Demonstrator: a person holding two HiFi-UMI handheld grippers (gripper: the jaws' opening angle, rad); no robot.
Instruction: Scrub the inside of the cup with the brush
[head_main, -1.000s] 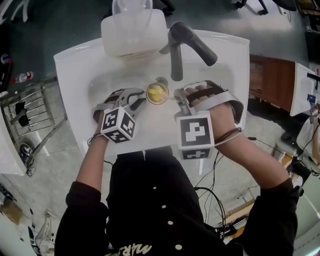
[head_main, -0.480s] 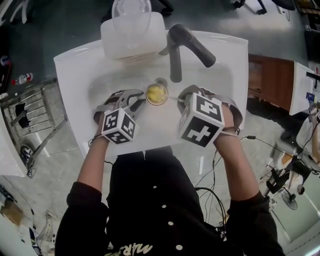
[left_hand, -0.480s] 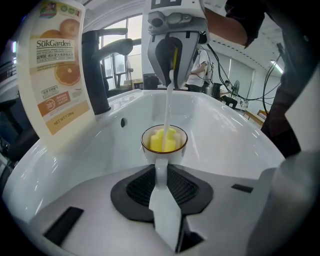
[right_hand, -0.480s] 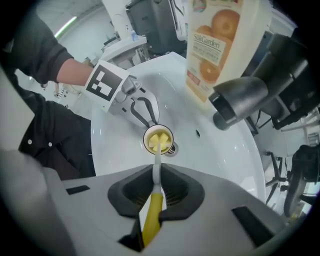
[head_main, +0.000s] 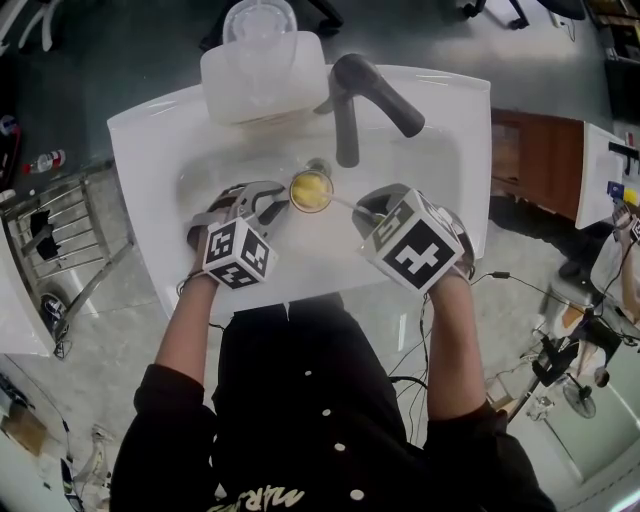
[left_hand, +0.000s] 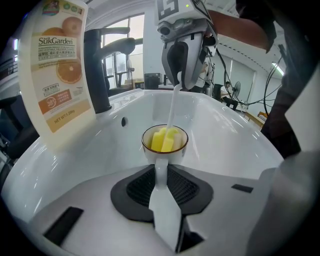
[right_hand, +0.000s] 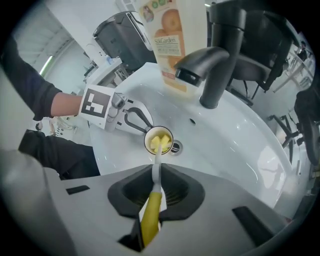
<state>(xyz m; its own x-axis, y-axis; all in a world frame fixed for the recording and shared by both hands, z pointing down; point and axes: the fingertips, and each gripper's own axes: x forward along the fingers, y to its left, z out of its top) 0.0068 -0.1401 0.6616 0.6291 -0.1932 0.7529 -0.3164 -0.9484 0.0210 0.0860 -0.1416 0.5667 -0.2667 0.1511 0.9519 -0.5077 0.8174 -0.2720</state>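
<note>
A small white cup (head_main: 311, 190) with a dark rim sits in the white sink (head_main: 160, 140). My left gripper (head_main: 268, 201) is to its left, shut on the cup's flat white handle (left_hand: 161, 175). The cup (left_hand: 165, 142) holds the brush's yellow sponge head (left_hand: 164, 139). My right gripper (head_main: 364, 211) is to the cup's right, shut on the brush's yellow handle (right_hand: 150, 215). The brush's white stem (right_hand: 156, 167) runs from it down into the cup (right_hand: 159, 141).
A dark faucet (head_main: 360, 90) arches over the basin just behind the cup. A large translucent jug with an orange label (left_hand: 57, 75) stands at the sink's back left. The drain (right_hand: 176, 147) lies beside the cup. A wire rack (head_main: 50, 230) stands on the floor at left.
My right gripper has rolled and swung a little to the right, its marker cube turning, while the brush head stays in the cup. The left gripper and cup have held still.
</note>
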